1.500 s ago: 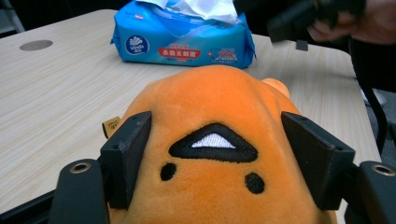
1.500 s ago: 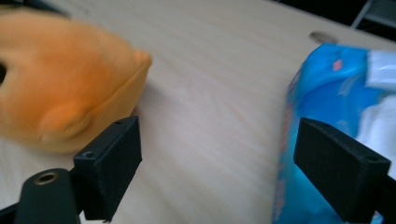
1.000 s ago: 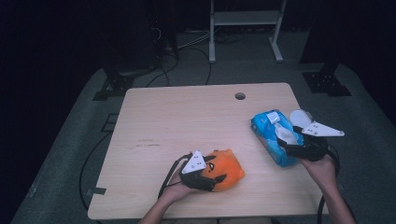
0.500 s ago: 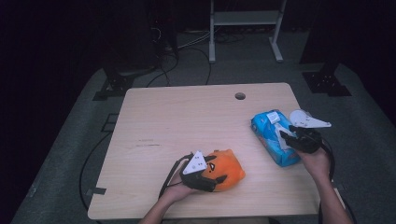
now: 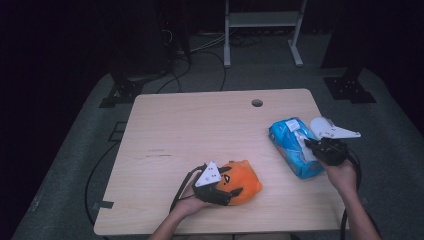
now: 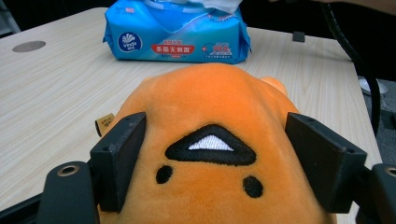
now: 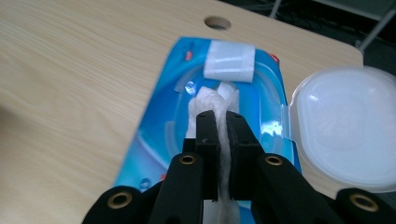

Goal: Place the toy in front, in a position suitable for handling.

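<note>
Nearest the worktop's [image 5: 210, 125] front edge, the left claw [image 6: 219, 163] is clamped across the plush [image 5: 241, 181], its pads sunk into the orange sides; soft and light, it should give under a squeeze. Beyond and to the right of the plush lies the pack [image 5: 295, 146], lid [image 7: 343, 126] flipped open. The right claw [image 7: 223, 140], whose jaws have just been closing, is pinched together on a wipe [image 7: 212, 100] at the pack's opening. The wipe looks thin, limp, probably damp; take it by its raised tuft.

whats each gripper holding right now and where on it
The right gripper has just closed on the white wipe sticking out of the blue pack's opening. The left gripper clamps the orange plush toy by its sides.
</note>
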{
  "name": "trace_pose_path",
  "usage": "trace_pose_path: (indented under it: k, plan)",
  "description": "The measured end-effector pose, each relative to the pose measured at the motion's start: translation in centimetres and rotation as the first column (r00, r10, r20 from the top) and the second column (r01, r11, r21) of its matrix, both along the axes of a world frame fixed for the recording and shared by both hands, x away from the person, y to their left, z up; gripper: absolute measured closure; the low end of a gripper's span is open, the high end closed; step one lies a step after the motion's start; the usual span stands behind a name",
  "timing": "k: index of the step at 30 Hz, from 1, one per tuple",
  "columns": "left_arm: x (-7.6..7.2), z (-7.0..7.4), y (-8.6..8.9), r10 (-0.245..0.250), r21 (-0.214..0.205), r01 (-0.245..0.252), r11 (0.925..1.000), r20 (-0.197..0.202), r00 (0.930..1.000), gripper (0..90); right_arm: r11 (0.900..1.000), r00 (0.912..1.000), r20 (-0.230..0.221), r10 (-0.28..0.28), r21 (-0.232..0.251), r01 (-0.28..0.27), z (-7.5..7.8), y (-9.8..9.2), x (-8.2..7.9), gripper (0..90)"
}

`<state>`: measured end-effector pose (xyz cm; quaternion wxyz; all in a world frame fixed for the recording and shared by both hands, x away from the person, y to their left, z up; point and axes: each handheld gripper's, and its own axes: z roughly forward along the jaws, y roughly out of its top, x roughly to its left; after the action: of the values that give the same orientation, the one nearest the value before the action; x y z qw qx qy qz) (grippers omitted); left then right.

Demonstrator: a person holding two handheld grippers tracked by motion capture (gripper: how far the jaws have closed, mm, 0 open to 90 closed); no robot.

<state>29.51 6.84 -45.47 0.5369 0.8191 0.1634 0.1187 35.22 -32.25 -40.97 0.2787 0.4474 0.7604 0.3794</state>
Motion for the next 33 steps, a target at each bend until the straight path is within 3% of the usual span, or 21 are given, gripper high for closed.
trace_pose_path:
  k: [6, 9, 11, 15, 19, 23, 26, 30, 33]
  plan:
    - [0.1, -0.1, 0.1, 0.001, -0.004, -0.002, 1.0, -0.003, 1.0, 22.8, 0.9959, 0.9939, 0.072, 0.083, 0.03, -0.086, 2.5, 0.2, -3.5, 84.2]
    - [0.1, -0.1, 0.0, 0.002, -0.003, -0.002, 1.0, -0.002, 1.0, 22.7, 0.9861, 0.9842, 0.094, 0.15, 0.059, -0.156, 3.9, 0.8, -5.3, 84.2]
    - [0.1, -0.1, 0.0, 0.001, -0.004, -0.001, 1.0, -0.002, 1.0, 22.6, 0.977, 0.9734, 0.108, 0.202, 0.046, -0.208, 4.6, 1.7, -6.7, 84.2]
    - [0.1, -0.2, 0.1, 0.002, -0.008, -0.002, 1.0, 0.003, 1.0, 22.4, 0.9382, 0.938, 0.107, 0.329, 0.075, -0.338, 5.1, 4.1, -9.3, 84.2]
    - [0.1, -0.2, 0.1, 0.001, -0.008, -0.001, 1.0, 0.0, 1.0, 22.4, 0.8987, 0.9025, 0.083, 0.423, 0.091, -0.429, 4.9, 6.3, -10.6, 84.2]
    - [0.2, -0.2, 0.1, -0.003, -0.008, 0.003, 1.0, -0.001, 1.0, 22.3, 0.8398, 0.8506, 0.04, 0.524, 0.141, -0.524, 4.8, 8.4, -11.2, 84.2]
    - [0.2, -0.2, 0.1, -0.003, -0.009, 0.003, 1.0, -0.001, 1.0, 22.1, 0.8038, 0.8146, 0.003, 0.58, 0.161, -0.573, 4.5, 9.8, -10.9, 84.1]
    - [0.2, -0.2, 0.1, -0.003, -0.005, 0.003, 1.0, 0.005, 1.0, 22.0, 0.7907, 0.7987, -0.041, 0.6, 0.18, -0.585, 3.2, 11.0, -9.0, 84.1]
    - [0.1, -0.2, 0.0, -0.003, -0.007, 0.003, 1.0, 0.003, 1.0, 22.0, 0.795, 0.8001, -0.056, 0.597, 0.174, -0.581, 2.1, 11.7, -7.6, 83.9]
